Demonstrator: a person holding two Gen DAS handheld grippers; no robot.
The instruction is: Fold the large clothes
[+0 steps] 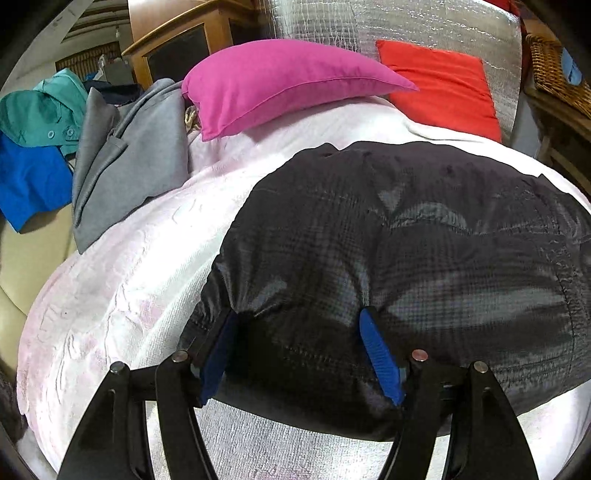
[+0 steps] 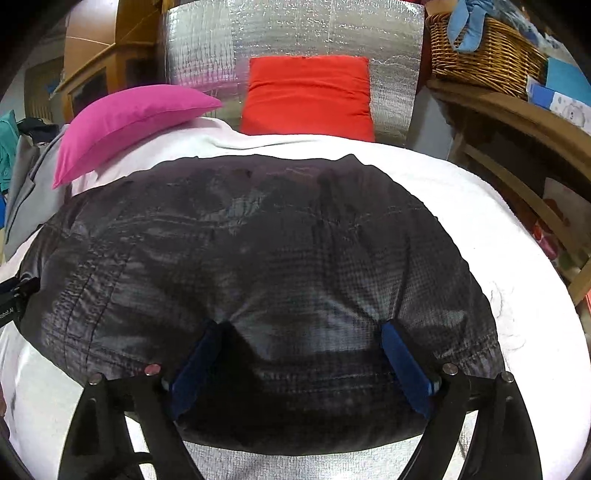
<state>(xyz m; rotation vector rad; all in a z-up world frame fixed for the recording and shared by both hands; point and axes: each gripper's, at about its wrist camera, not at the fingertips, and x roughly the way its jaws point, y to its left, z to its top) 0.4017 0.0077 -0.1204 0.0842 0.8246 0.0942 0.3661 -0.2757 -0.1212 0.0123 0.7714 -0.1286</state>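
Observation:
A dark grey checked garment (image 1: pixel 406 240) lies folded into a thick bundle on the white bed cover (image 1: pixel 129 277); it also fills the right wrist view (image 2: pixel 258 240). My left gripper (image 1: pixel 299 321) is open, its blue-padded fingers (image 1: pixel 376 350) pressed into the garment's near left edge, fabric bulging between them. My right gripper (image 2: pixel 303 328) is open too, its blue fingers (image 2: pixel 402 362) set wide on the near right edge. The left gripper's body shows at the left edge of the right wrist view (image 2: pixel 11 299).
A pink pillow (image 1: pixel 280 81) and a red pillow (image 1: pixel 443 88) lie at the head of the bed against a silver padded panel (image 2: pixel 295 33). Grey (image 1: pixel 129 158), teal and blue clothes are piled left. A wicker basket (image 2: pixel 484 51) on a wooden shelf stands right.

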